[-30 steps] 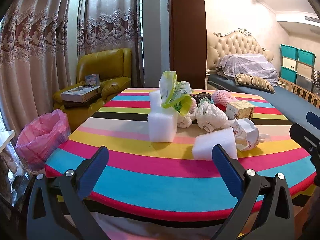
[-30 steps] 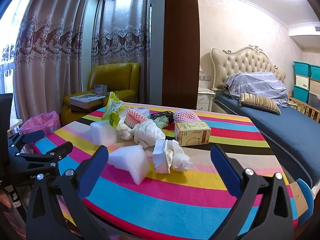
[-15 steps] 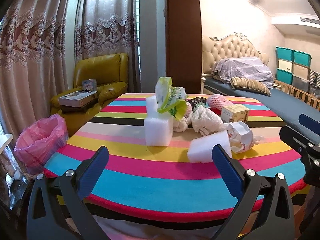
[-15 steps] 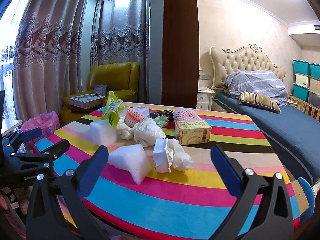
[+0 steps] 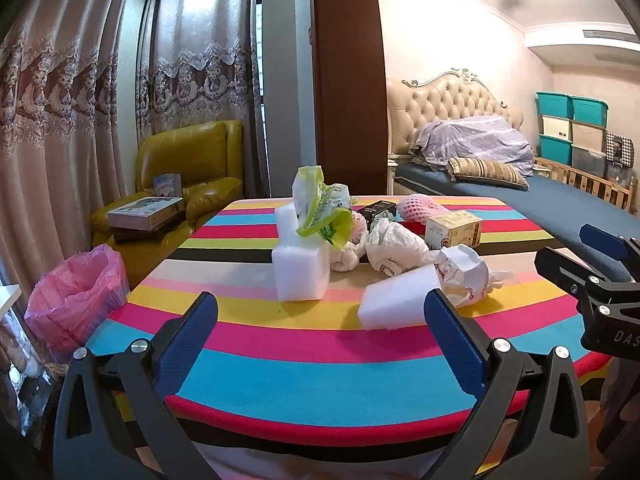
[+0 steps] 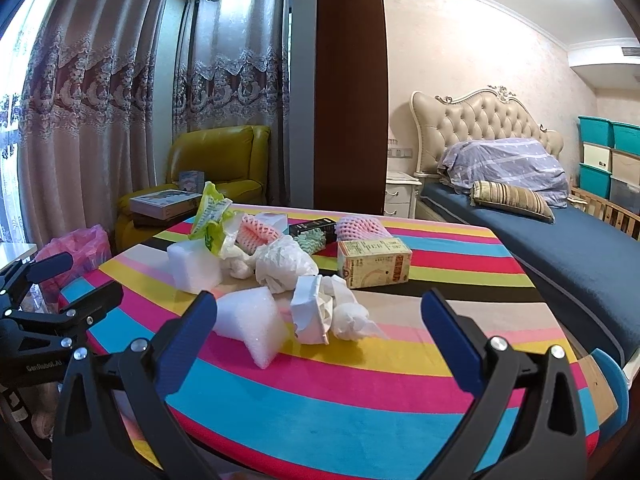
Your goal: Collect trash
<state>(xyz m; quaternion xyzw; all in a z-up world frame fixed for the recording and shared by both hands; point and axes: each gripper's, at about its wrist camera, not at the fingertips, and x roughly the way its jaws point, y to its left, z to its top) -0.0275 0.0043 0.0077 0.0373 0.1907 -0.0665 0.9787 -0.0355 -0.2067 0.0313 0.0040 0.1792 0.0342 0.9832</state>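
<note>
Trash lies in a heap on a table with a striped cloth (image 5: 320, 376) (image 6: 360, 396). It includes a white foam block (image 5: 301, 272) (image 6: 195, 266), a white foam wedge (image 5: 394, 300) (image 6: 252, 326), a green plastic bag (image 5: 318, 206) (image 6: 210, 216), crumpled white paper (image 5: 396, 246) (image 6: 282, 262), a torn white carton (image 5: 464, 276) (image 6: 310, 312), a small cardboard box (image 5: 454, 229) (image 6: 374, 262) and pink foam netting (image 5: 422, 208) (image 6: 360, 227). My left gripper (image 5: 320, 328) (image 6: 76, 280) is open and empty over the table's near edge. My right gripper (image 6: 318, 328) (image 5: 580, 248) is open and empty, short of the heap.
A bin lined with a pink bag (image 5: 76, 296) (image 6: 76, 248) stands on the floor left of the table. A yellow armchair (image 5: 188, 168) with boxes on it is behind it. A bed (image 6: 560, 232) runs along the right side. A brown pillar (image 5: 348, 80) stands behind the table.
The left gripper has drawn back and tilted up a little, so the table sits lower and farther in its view. The right gripper has barely moved. Both stay open.
</note>
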